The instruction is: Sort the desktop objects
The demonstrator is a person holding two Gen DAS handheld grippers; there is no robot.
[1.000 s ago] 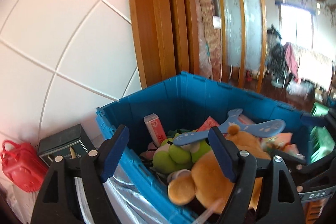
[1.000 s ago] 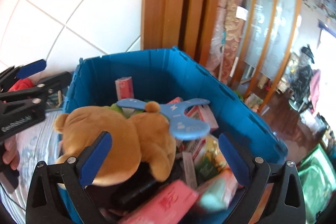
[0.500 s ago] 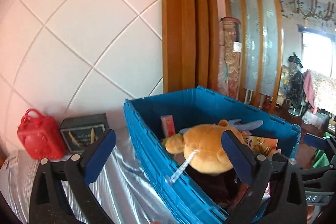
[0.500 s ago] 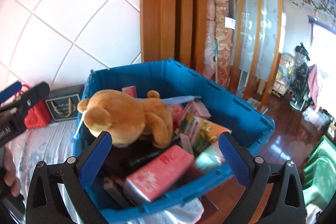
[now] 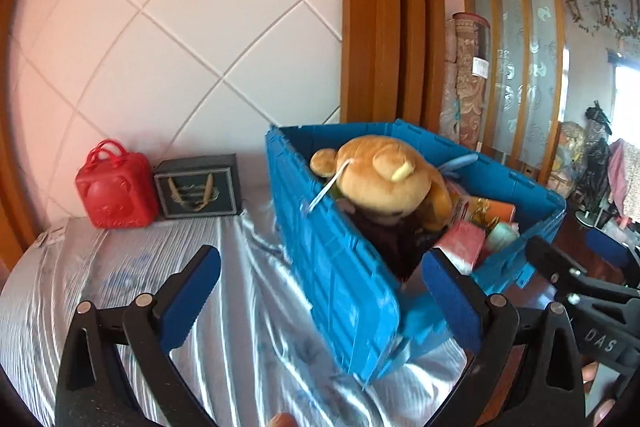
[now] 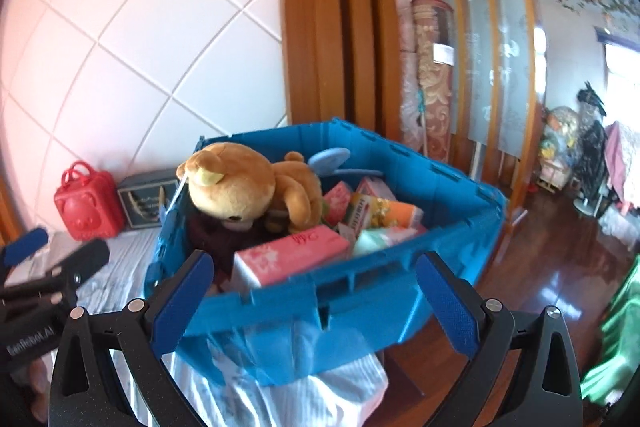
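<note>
Silvery cloth covers the desk [image 5: 120, 291], and on its right end sits the blue crate [image 6: 360, 291] with the plush bear [image 6: 240, 183] on top — ahead of both empty, wide-apart tongs, seemingly nearer the right tongs [image 6: 312, 299] than the left tongs [image 5: 320, 291].

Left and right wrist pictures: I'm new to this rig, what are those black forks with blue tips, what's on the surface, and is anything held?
No robot arm here: a person holds one pair of tongs in each hand, and each carries a fisheye camera looking out along its two blue-padded fingers. The left wrist view shows the left tongs; the right wrist view shows the right tongs. Both stand open and hold nothing. On the shiny silver cloth sits a blue crate piled with a brown teddy bear, a pink box and other packets. Against the wall stand a red bear-shaped case and a dark gift box.
</note>
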